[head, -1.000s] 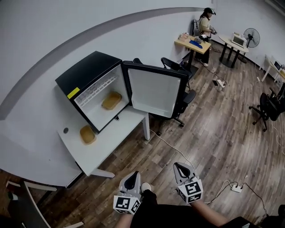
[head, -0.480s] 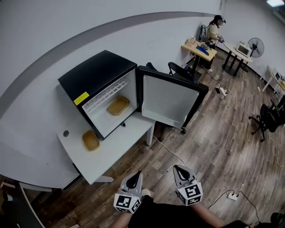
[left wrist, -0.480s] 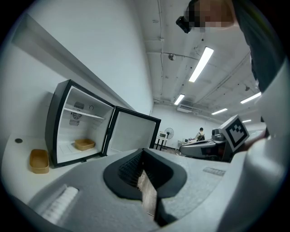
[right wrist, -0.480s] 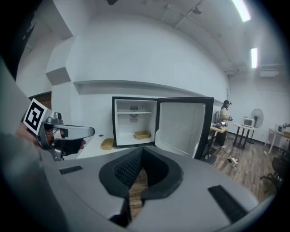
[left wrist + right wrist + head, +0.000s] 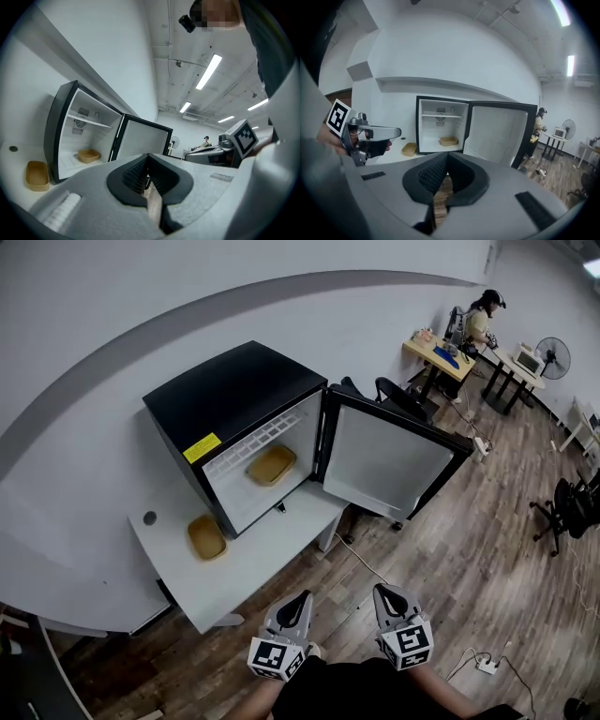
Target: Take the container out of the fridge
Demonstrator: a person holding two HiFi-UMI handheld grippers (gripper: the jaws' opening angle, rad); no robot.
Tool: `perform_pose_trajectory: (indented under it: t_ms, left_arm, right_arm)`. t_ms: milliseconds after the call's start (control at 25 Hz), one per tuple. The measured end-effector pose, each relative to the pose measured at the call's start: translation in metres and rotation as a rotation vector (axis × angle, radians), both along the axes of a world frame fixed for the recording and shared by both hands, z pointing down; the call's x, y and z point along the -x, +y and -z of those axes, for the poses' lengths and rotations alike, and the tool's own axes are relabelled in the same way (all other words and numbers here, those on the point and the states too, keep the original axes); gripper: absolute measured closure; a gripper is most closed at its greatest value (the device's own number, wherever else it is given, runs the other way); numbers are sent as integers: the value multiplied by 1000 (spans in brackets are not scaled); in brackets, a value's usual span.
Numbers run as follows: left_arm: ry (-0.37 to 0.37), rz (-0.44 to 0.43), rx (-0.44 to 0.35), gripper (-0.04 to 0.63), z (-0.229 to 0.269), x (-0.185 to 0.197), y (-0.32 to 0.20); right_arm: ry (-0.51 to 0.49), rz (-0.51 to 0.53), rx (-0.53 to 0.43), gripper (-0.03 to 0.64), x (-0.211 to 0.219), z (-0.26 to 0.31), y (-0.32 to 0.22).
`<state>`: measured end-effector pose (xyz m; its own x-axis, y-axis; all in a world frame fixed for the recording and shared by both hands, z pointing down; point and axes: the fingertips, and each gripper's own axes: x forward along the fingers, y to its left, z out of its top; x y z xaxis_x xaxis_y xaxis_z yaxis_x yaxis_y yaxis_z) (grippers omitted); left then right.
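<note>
My left tongs (image 5: pixel 298 599) and right tongs (image 5: pixel 389 592) are both closed with nothing in them, side by side above the wood floor (image 5: pixel 469 549). The container (image 5: pixel 271 465) sits inside the open fridge (image 5: pixel 239 395), and a second tub (image 5: pixel 206 536) lies on the table (image 5: pixel 272 554) just beside the fridge.

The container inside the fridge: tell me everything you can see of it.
The container is a shallow tan tray, rectangular with rounded corners, open-topped with no lid. It looks like moulded plastic or fibre and seems empty. It lies flat and upright on the white floor of the fridge, under the white shelf. The door stands wide open, so the tray is in plain sight. Nothing touches it but the fridge floor.
</note>
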<state>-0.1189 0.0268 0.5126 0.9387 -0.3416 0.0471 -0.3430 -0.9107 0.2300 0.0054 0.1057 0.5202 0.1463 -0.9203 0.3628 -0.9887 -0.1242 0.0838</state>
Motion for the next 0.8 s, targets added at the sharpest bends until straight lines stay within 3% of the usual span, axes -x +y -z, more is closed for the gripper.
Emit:
perform_pose_trajectory:
  t_ms: [480, 800]
  left_arm:
    - [-28, 107, 31, 583, -11, 26, -20]
    - [-87, 286, 49, 583, -26, 32, -51]
  right_arm:
    - [-14, 126, 1, 621, 22, -5, -50]
    - [-66, 224, 10, 620, 10, -13, -91]
